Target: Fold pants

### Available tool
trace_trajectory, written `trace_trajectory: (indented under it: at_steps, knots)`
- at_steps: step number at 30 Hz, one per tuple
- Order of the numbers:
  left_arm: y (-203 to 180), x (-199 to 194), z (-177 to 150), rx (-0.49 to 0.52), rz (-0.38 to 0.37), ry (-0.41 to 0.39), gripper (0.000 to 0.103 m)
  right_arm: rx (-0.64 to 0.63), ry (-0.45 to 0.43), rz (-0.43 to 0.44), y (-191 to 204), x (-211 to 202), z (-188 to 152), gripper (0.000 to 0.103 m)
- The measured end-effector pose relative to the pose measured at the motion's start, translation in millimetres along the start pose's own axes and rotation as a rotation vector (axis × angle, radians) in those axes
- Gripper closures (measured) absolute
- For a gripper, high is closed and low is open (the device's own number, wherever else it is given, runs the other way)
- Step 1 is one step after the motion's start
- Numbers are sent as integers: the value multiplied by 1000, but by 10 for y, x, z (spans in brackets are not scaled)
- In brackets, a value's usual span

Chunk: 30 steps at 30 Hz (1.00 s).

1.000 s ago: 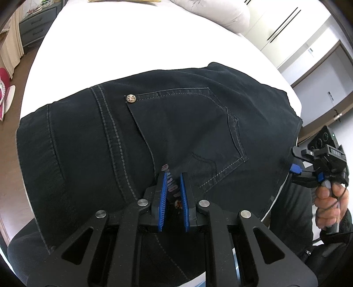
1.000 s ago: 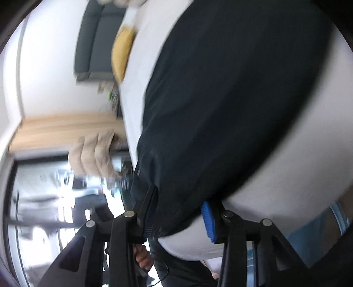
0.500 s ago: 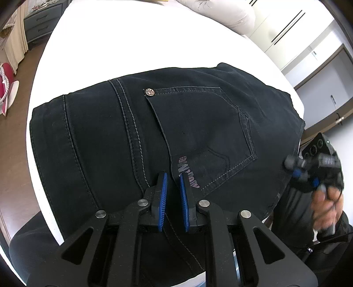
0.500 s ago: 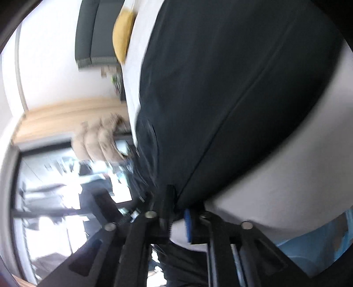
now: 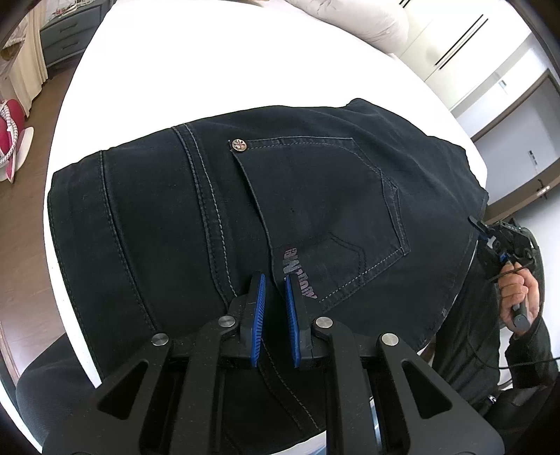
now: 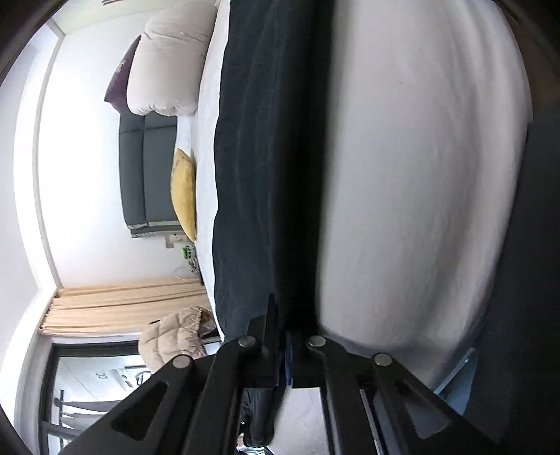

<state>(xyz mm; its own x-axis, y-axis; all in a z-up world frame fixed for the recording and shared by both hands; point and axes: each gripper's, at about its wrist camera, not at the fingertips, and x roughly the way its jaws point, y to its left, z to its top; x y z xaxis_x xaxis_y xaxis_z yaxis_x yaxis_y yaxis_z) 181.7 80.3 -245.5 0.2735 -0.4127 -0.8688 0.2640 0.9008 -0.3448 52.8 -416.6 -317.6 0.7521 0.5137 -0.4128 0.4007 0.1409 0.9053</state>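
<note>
Dark navy pants (image 5: 315, 210) lie folded on the white bed (image 5: 210, 70), back pocket and rivet up. My left gripper (image 5: 274, 283) points down at them beside the pocket's printed label. Its blue pads stand a narrow gap apart, pinching dark cloth. At the pants' right edge, over the bed's side, a hand (image 5: 518, 294) holds my right gripper (image 5: 484, 229). In the right wrist view, rolled sideways, the right gripper (image 6: 281, 336) has its jaws closing tight on the pants' (image 6: 252, 175) dark edge, with cloth between the pads. The mattress side (image 6: 420, 175) fills the right.
A pale pillow (image 5: 357, 21) lies at the bed's far end. A grey dresser (image 5: 66, 31) and a pink object (image 5: 14, 115) are on the floor to the left. White wardrobes (image 5: 455, 52) stand at the right. A yellow cushion (image 6: 183, 192) and a beige jacket (image 6: 175, 336) are nearby.
The right gripper swung in along the bed's side, rolled, and closed on the pants' edge. In the left view the pants shifted to the right and lie flatter.
</note>
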Motion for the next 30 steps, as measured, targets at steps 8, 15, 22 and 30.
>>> trace_trajectory:
  at_steps: [8, 15, 22, 30]
  knots:
    - [-81, 1, 39, 14, 30, 13, 91, -14, -108, 13, 28, -310, 411, 96]
    - [-73, 17, 32, -1, 24, 7, 91, 30, -170, 24, -204, -510, 621, 102]
    - [-67, 19, 28, -3, 24, 7, 91, 46, -303, 9, -118, -812, 1019, 95]
    - [-153, -206, 67, -40, 71, -36, 91, -4, -500, -190, 144, -1490, 1132, 75]
